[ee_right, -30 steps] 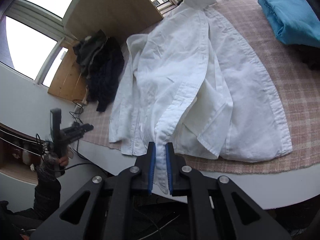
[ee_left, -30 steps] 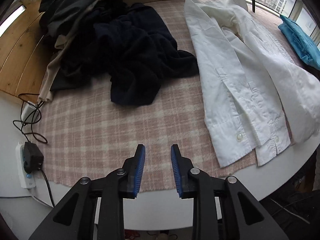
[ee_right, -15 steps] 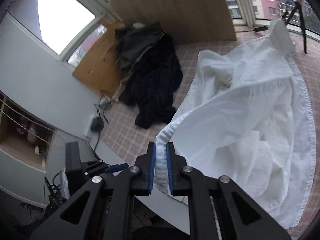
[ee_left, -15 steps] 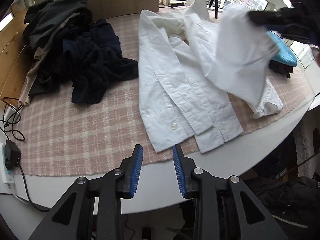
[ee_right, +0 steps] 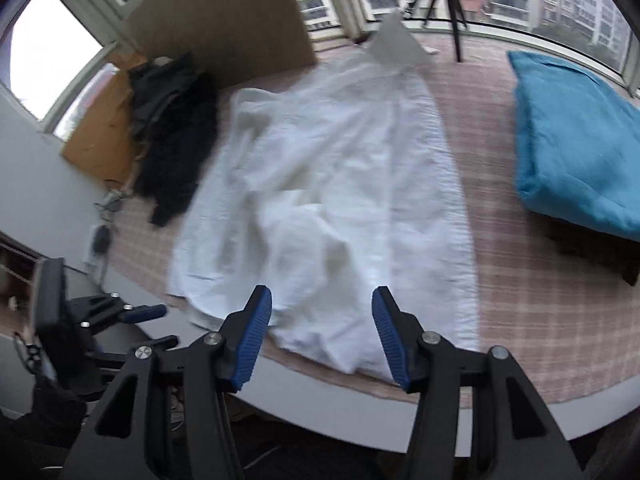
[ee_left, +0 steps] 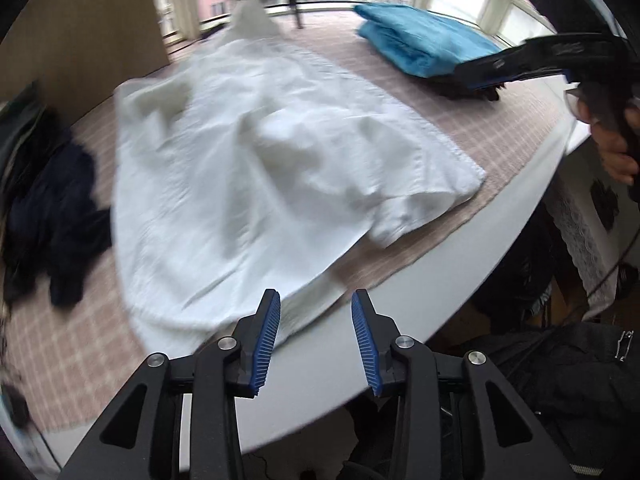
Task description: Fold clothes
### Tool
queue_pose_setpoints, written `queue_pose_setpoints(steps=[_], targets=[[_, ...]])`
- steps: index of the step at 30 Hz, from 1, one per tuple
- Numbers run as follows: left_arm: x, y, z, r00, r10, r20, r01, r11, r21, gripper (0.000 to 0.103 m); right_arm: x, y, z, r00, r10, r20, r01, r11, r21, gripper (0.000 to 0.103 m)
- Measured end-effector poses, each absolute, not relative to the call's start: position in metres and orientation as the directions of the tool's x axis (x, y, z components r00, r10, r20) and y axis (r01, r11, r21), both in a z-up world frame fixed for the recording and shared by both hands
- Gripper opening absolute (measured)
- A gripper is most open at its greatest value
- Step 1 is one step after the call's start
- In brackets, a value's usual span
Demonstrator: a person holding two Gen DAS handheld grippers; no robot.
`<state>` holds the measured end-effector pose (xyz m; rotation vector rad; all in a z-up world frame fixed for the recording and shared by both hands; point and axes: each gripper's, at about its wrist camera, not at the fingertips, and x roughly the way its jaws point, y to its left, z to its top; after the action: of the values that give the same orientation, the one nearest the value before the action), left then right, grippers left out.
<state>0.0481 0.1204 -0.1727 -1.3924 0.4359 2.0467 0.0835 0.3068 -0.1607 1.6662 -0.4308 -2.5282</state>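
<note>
**White shirt spread flat, both tongs empty**

The white cotton button-up shirt (ee_right: 340, 184) lies lengthwise on the pink checked cloth (ee_right: 540, 320) covering the round white surface (ee_left: 360, 360), hem toward the near edge, probably laid out this way so it can be smoothed before folding. The right tongs (ee_right: 322, 334) are opening with nothing between the pads, hovering over the hem. The left tongs (ee_left: 316, 338) are also opening and empty, just off the shirt's near corner. A folded blue garment (ee_right: 576, 140) sits to one side, a dark heap of unfolded clothes (ee_right: 172, 136) to the other.
</note>
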Motion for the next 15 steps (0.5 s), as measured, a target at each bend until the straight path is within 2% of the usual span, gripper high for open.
queue_pose_setpoints(steps=[4, 8, 11, 12, 13, 15], targets=[[0.032, 0.189, -0.188, -0.253, 0.246, -0.936, -0.715, -0.699, 0.009, 0.036, 0.065, 0.347, -0.191, -0.365, -0.236, -0.901, -0.135, -0.944, 0.302, 0.052], [0.014, 0.227, -0.209, -0.281, 0.141, -0.949, -0.733, -0.670, 0.117, 0.037, 0.044, 0.355, -0.208, -0.322, -0.311, -0.894, -0.077, -0.933, 0.352, 0.052], [-0.003, 0.222, -0.222, -0.235, 0.110, -0.966, -0.704, -0.704, 0.091, 0.036, 0.042, 0.341, -0.216, -0.288, -0.333, -0.898, 0.032, -0.940, 0.338, 0.052], [-0.008, 0.217, -0.223, -0.223, 0.114, -0.968, -0.691, -0.719, 0.074, 0.027, 0.045, 0.335, -0.218, -0.281, -0.337, -0.898, 0.076, -0.941, 0.330, 0.052], [-0.013, 0.209, -0.220, -0.215, 0.119, -0.969, -0.672, -0.738, 0.059, 0.013, 0.049, 0.331, -0.220, -0.272, -0.349, -0.897, 0.114, -0.937, 0.330, 0.052], [-0.022, 0.194, -0.215, -0.199, 0.127, -0.972, -0.632, -0.774, 0.028, 0.003, 0.055, 0.321, -0.225, -0.240, -0.387, -0.890, 0.173, -0.919, 0.353, 0.052]])
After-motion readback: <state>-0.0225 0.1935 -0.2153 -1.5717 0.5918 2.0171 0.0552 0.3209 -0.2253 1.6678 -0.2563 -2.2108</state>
